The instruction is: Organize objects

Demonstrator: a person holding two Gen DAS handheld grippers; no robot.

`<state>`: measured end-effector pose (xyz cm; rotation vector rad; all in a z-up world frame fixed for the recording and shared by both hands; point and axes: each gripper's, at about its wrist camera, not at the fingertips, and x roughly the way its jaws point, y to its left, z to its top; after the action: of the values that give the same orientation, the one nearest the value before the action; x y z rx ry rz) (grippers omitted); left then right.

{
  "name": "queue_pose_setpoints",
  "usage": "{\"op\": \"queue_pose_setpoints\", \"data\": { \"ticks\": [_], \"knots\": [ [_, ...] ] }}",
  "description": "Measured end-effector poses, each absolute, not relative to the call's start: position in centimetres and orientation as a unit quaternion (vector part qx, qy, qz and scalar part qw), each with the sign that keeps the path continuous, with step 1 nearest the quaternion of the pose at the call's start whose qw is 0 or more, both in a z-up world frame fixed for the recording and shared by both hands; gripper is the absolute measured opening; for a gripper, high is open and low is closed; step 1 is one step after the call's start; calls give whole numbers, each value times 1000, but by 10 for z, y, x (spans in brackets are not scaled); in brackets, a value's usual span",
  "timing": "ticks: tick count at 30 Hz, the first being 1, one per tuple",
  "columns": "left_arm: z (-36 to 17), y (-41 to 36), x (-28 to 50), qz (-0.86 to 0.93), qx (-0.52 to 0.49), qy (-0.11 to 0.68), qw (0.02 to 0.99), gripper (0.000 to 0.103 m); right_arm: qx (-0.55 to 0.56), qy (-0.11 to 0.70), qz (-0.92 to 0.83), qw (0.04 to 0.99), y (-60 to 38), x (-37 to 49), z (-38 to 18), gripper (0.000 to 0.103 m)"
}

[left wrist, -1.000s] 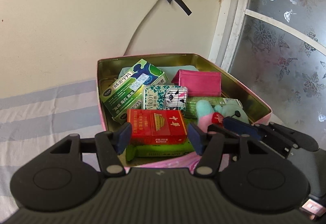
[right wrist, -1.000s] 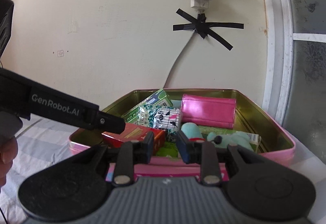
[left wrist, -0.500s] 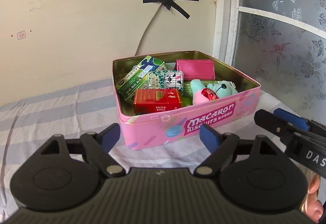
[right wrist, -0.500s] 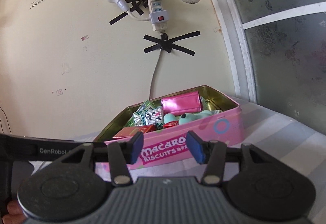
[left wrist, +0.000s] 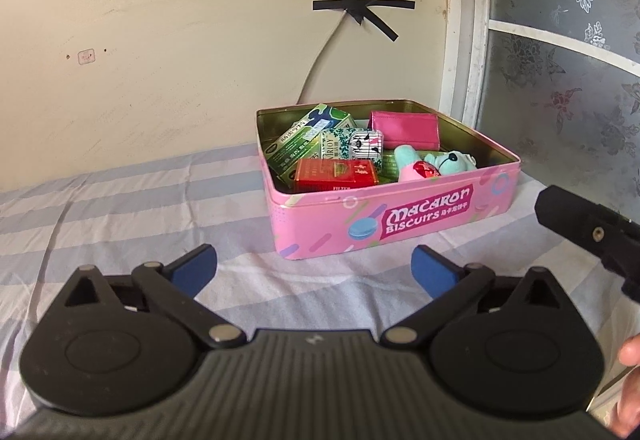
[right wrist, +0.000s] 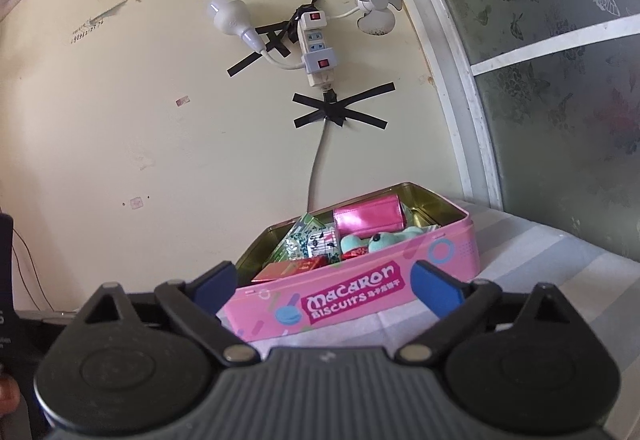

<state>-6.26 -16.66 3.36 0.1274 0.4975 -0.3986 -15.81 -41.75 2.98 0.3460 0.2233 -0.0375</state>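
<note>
A pink "Macaron Biscuits" tin (left wrist: 400,224) stands open on the striped cloth; it also shows in the right wrist view (right wrist: 360,304). Inside lie a red cigarette pack (left wrist: 336,174), green medicine boxes (left wrist: 304,144), a patterned green-and-white pack (left wrist: 352,144), a pink wallet (left wrist: 404,126) and a teal plush toy (left wrist: 436,162). My left gripper (left wrist: 314,270) is open and empty, well in front of the tin. My right gripper (right wrist: 324,280) is open and empty, also in front of the tin.
A striped blue-and-white cloth (left wrist: 120,208) covers the surface. A cream wall (left wrist: 160,40) stands behind the tin, with a taped power strip (right wrist: 316,44) and cable. A frosted glass door (left wrist: 560,60) is at the right. The right gripper's body (left wrist: 592,236) shows at the left view's right edge.
Both grippers have pulled back from over the tin and opened wider. The tin's contents have not moved.
</note>
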Motion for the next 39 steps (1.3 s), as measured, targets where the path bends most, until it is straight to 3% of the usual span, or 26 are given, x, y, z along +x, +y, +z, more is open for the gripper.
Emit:
{"op": "queue_pose_setpoints", "data": {
  "ticks": [39],
  "knots": [
    [34, -164, -72, -163, 62, 249, 953, 103, 219, 139, -29, 965, -425, -157, 18, 103]
  ]
}}
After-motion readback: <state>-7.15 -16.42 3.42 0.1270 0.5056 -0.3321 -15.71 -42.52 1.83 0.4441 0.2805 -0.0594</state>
